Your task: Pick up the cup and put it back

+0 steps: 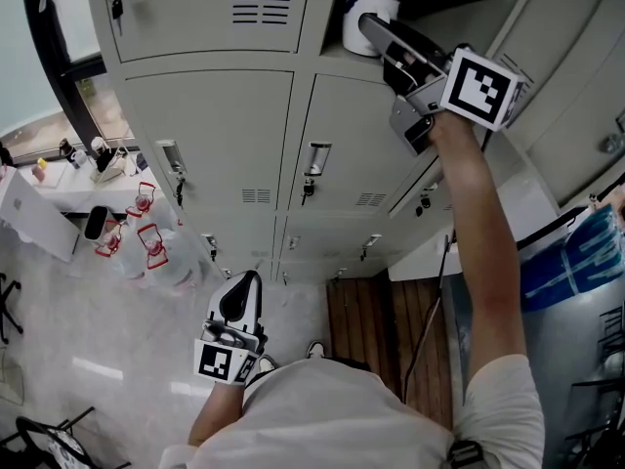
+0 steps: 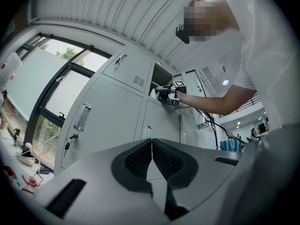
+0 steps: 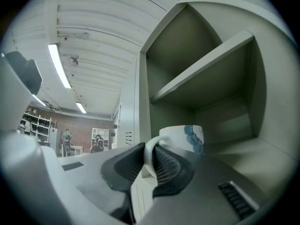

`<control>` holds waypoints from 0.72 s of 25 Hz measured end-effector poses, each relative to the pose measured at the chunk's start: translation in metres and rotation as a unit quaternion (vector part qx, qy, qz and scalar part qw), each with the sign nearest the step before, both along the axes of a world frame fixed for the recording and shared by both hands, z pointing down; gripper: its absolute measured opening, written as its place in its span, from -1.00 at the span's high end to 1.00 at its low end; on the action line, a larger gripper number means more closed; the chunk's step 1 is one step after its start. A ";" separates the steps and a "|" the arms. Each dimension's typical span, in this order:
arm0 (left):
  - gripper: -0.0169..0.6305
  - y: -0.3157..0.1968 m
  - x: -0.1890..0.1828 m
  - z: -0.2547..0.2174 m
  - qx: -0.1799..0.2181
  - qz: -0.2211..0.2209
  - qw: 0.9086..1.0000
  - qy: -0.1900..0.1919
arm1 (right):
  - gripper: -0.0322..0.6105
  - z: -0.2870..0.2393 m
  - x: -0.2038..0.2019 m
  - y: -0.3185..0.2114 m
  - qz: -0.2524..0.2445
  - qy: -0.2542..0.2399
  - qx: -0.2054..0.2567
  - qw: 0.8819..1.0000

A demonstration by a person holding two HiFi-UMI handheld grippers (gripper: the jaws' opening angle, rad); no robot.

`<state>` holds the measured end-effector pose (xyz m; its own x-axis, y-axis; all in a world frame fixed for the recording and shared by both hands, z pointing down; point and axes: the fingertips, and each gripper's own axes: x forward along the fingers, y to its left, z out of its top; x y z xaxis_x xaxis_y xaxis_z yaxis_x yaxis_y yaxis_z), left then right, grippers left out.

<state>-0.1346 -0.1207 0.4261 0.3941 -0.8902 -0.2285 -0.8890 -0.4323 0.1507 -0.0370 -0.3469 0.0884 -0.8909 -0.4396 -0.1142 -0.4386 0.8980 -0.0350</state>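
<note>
Your right gripper (image 3: 150,150) clamped on cup (image 3: 185,135) by handle (image 3: 148,159), pads pinching loop. Cup inside open locker compartment (image 3: 220,121), under shelf (image 3: 206,69), at 1 o'clock in head view. Your left gripper (image 2: 152,143) at 7 o'clock, jaws together, nothing between, well apart from cup.

Open grey locker compartment (image 3: 225,121), shelf (image 3: 201,74) above; cup (image 3: 180,135) at the compartment's front edge

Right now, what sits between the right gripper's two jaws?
The handle of the cup, clamped by the right gripper; the right gripper view shows it.
</note>
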 end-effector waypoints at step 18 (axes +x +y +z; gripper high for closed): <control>0.87 -0.004 0.002 0.000 -0.001 -0.008 1.000 0.000 | 0.73 0.000 0.008 0.015 -0.037 -0.051 0.048 0.997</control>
<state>-0.1322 -0.1245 0.4263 0.3792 -0.8971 -0.2270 -0.8959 -0.4173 0.1524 -0.0290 -0.3322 0.0883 -0.9022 -0.3553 -0.2447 -0.3692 0.9293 0.0118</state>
